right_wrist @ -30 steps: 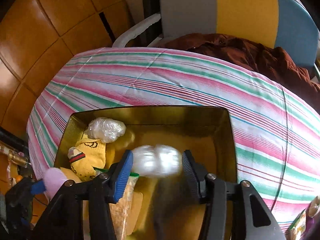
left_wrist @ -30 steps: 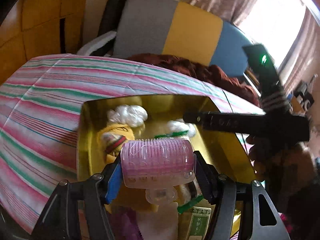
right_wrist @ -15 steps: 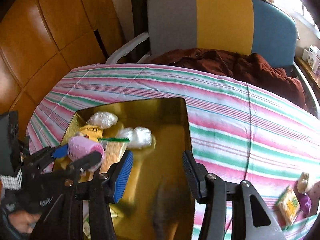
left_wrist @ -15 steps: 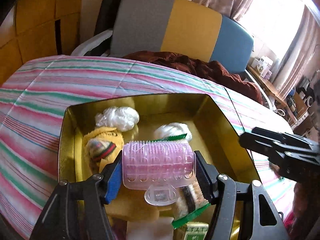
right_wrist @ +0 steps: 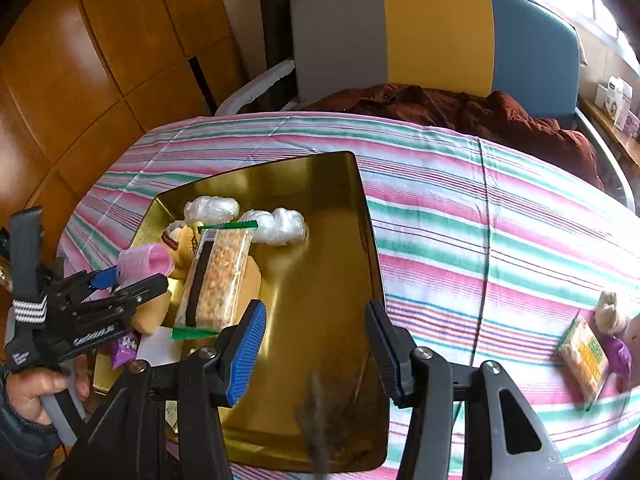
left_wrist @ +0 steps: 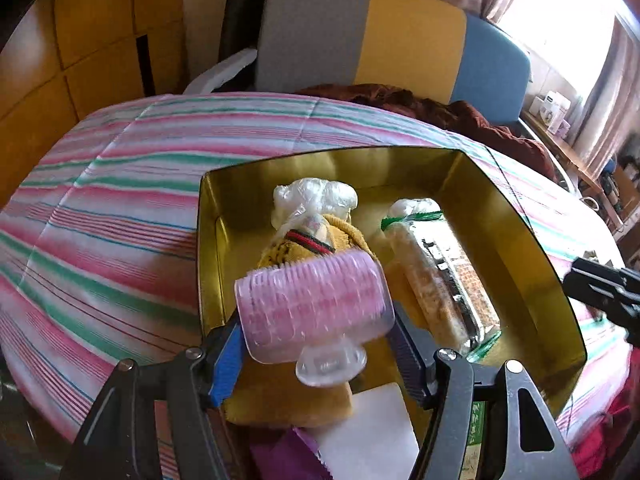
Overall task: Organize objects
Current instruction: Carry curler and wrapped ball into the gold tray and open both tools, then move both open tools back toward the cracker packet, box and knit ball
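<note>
The left hand-held gripper (left_wrist: 316, 344) is clamped end to end on a pink hair roller (left_wrist: 310, 306), held above the near part of the gold tray (left_wrist: 552, 280) on the striped table (left_wrist: 100, 220). The roller looks light, hollow and bristly, so it probably crushes under a hard squeeze; gripping its ends suits it. The right hand-held gripper (right_wrist: 316, 352) stands apart and empty over the tray.
</note>
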